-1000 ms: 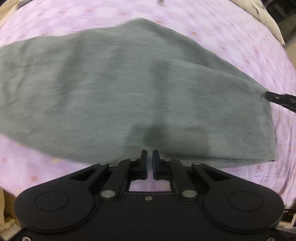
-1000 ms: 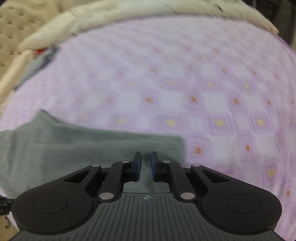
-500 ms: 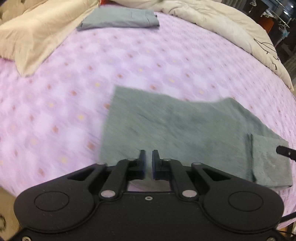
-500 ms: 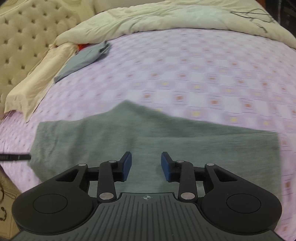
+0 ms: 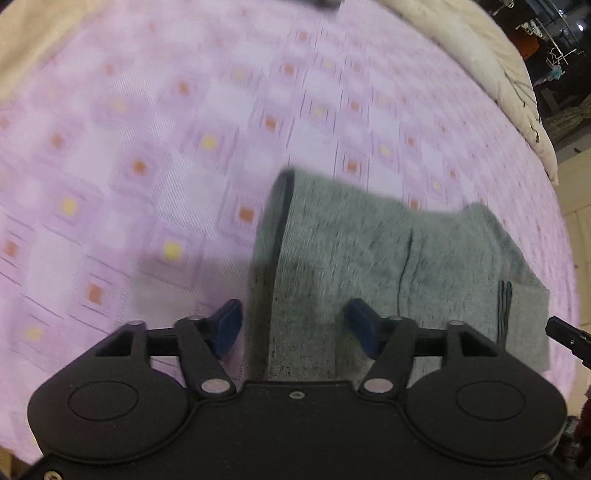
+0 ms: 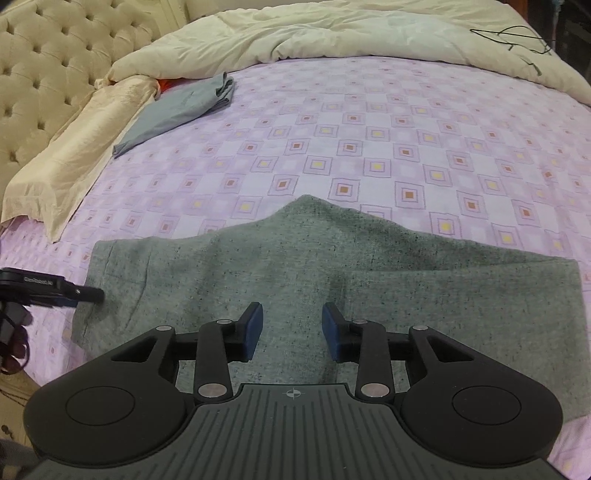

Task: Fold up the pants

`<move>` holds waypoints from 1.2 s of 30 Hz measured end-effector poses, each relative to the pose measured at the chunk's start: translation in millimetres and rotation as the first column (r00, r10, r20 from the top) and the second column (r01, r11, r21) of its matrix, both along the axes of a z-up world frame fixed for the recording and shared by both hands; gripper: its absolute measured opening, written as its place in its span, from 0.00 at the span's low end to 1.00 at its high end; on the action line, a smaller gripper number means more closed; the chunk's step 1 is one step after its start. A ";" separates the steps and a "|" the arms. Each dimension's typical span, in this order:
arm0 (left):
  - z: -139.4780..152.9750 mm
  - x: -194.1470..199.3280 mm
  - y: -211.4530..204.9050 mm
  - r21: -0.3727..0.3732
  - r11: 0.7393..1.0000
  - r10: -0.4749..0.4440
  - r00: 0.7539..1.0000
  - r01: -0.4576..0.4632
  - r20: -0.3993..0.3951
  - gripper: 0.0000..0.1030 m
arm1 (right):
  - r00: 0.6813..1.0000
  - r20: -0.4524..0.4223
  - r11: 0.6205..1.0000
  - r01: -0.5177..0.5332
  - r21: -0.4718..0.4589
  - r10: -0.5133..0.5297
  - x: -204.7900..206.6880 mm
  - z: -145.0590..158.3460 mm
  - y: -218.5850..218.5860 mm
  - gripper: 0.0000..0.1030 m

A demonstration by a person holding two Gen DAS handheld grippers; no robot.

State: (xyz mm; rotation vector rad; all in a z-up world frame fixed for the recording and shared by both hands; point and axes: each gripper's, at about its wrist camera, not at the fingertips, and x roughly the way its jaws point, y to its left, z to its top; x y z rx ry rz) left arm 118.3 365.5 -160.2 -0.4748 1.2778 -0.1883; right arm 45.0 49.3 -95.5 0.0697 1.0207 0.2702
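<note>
Since a second ago the left gripper (image 5: 293, 326) has let go of the grey pants (image 6: 332, 280) and swung to their left end, its jaws opening with that folded edge between them but unpressed. Soft, light and limp, the pants lie folded lengthwise on the purple checked bedsheet (image 6: 369, 129); they would best be pinched through all layers at an end. Above their middle, the right gripper (image 6: 291, 330) hovers part-open, empty.

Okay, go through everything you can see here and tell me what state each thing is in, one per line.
gray pants: folded over, flat on the bed, in neither grip.
left gripper: jaws opening, astride the pants' edge, pads clear.
right gripper: open above the pants, empty.
blue-gray garment: folded, beside the pillow.
cream comforter: bunched at the far edge.
</note>
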 end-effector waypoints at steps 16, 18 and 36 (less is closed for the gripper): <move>-12.3 -2.1 -4.8 -0.187 0.965 0.192 0.981 -0.186 0.017 0.97 | 0.999 -0.041 0.999 -0.020 -0.041 0.018 6.2 -0.4 27.1 0.33; -12.7 -0.2 -10.4 -0.197 0.961 0.200 0.980 -0.196 0.001 0.97 | 0.999 -0.044 0.999 -0.016 -0.042 0.014 5.1 -0.4 27.2 0.33; 47.5 -8.1 -73.2 0.029 0.987 0.157 0.985 -0.159 0.068 0.27 | 0.963 -0.267 0.990 -0.066 -0.126 0.030 -20.7 -70.8 -3.5 0.11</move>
